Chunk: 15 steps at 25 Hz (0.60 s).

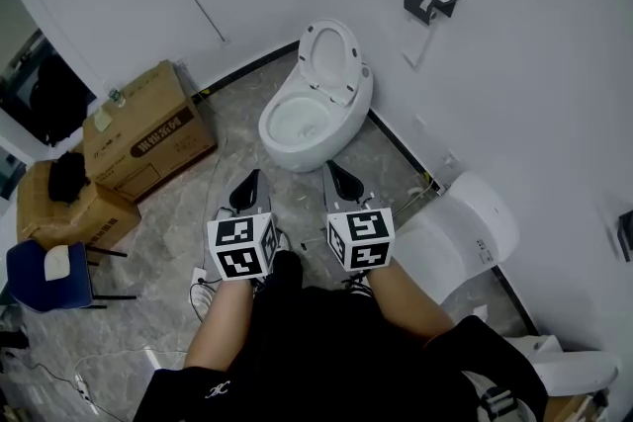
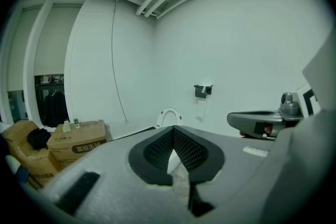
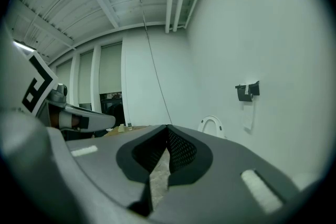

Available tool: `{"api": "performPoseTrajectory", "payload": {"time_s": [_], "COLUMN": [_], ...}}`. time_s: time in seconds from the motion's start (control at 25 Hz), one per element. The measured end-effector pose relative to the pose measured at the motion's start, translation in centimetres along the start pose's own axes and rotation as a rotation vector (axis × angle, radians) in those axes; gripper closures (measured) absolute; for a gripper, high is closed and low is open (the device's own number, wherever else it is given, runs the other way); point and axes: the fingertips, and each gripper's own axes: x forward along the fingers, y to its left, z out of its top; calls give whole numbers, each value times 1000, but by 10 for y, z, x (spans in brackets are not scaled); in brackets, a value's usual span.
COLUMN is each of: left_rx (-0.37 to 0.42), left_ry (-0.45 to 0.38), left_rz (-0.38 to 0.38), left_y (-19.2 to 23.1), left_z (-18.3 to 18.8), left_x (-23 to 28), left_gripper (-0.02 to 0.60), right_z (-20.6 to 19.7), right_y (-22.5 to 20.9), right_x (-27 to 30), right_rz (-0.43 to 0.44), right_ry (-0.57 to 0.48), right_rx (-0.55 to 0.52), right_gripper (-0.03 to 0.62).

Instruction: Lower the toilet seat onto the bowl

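Observation:
A white toilet (image 1: 302, 124) stands on the grey floor against the wall. Its seat (image 1: 331, 59) is raised and leans back toward the wall. The seat also shows small and upright in the left gripper view (image 2: 169, 117) and the right gripper view (image 3: 211, 126). My left gripper (image 1: 247, 188) and right gripper (image 1: 343, 181) hang side by side above the floor, short of the bowl and touching nothing. Both have their jaws shut with nothing between them, as seen over the left gripper (image 2: 173, 131) and the right gripper (image 3: 168, 129).
A black paper holder (image 1: 430, 0) is fixed to the wall right of the toilet. Cardboard boxes (image 1: 148, 133) stand at the left, with a blue chair (image 1: 45, 272) near them. A white rounded fixture (image 1: 465, 232) sits by the wall at the right. Cables lie on the floor.

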Motion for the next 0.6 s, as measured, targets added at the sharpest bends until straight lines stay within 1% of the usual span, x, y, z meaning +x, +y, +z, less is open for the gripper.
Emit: {"api": "performPoseTrajectory", "payload": {"time_s": [0.36,0.6], "left_rx": [19,34], "left_ry": [22,26], "left_rz": [-51,-100], "left_y": [0,10], "left_z": [5,10], "left_x": [46,88], "left_gripper": [572,572], "right_z": [-2,2], "right_y": [-30,-49], "right_x": [28,64], "right_rz": [-53,-101], "right_ry": [7,-2], "right_rx": [21,19], "right_gripper": [585,585]}}
